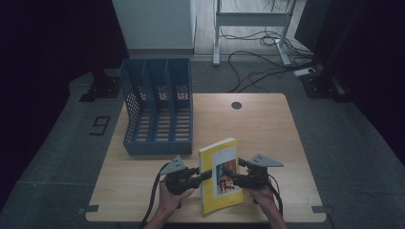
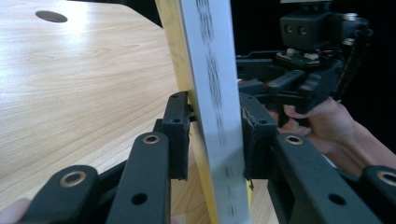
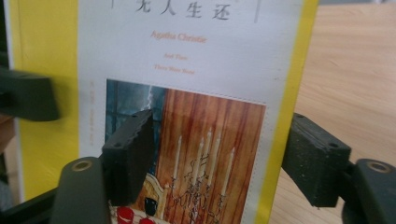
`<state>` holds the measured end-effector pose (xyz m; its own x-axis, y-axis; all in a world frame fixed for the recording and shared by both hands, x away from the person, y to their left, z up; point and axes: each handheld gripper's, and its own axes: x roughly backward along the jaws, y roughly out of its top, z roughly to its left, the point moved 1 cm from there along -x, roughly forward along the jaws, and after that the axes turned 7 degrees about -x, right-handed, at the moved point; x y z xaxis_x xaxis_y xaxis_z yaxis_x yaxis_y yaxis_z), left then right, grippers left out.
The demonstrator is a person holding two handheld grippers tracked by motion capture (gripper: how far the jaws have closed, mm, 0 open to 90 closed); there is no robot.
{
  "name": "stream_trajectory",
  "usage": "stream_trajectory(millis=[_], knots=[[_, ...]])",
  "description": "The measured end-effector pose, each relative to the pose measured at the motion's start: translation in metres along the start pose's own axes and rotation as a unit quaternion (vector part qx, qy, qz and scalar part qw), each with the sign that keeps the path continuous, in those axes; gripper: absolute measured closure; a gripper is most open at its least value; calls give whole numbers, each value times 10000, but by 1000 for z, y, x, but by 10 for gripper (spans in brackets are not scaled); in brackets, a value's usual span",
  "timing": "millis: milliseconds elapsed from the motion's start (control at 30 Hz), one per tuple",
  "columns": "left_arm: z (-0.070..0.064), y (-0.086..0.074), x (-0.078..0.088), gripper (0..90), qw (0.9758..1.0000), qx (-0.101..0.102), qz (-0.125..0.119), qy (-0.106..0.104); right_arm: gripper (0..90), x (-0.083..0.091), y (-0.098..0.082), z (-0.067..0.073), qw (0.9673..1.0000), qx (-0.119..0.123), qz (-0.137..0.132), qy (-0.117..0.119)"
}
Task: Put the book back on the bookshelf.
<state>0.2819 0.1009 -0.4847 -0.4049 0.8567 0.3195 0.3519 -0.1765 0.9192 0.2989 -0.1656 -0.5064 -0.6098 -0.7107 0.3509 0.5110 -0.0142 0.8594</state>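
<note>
A yellow paperback book (image 1: 220,153) with a white cover panel stands upright, slightly tilted, near the front of the wooden table (image 1: 260,129). My left gripper (image 1: 205,175) comes at it from the left. In the left gripper view the book's spine (image 2: 210,70) sits between the pads of the left gripper (image 2: 215,135), which lie against both of its sides. My right gripper (image 1: 235,180) reaches in from the right. In the right gripper view its jaws (image 3: 219,158) straddle the book's (image 3: 187,56) outer edge, one pad before the cover, the other standing wide beside the edge.
A blue three-slot file rack (image 1: 157,109) stands at the table's back left, open towards me. A round cable hole (image 1: 236,105) is at the back centre. Cables and a desk frame (image 1: 253,19) lie on the floor beyond the table.
</note>
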Motion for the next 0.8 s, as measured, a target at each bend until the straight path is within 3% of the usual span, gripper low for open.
stream_trajectory(millis=[133,267,600,667,733,800], knots=[[-1,2,2,702,9999,-14,18,134,306,1,2,9,9995,305,-25,-38],[-4,3,4,723,9999,-70,19,149,308,2,4,17,9989,453,-93,-30],[-10,7,6,742,9998,-144,-65,129,312,8,8,20,9987,455,-220,-65],[-13,11,9,749,9995,-274,-108,137,319,10,10,23,9984,484,-291,-64],[-16,16,13,752,9983,-528,-132,205,328,14,12,27,9979,507,-409,-57],[-18,17,16,754,9977,-615,-157,233,329,15,13,31,9972,564,-477,-66]])
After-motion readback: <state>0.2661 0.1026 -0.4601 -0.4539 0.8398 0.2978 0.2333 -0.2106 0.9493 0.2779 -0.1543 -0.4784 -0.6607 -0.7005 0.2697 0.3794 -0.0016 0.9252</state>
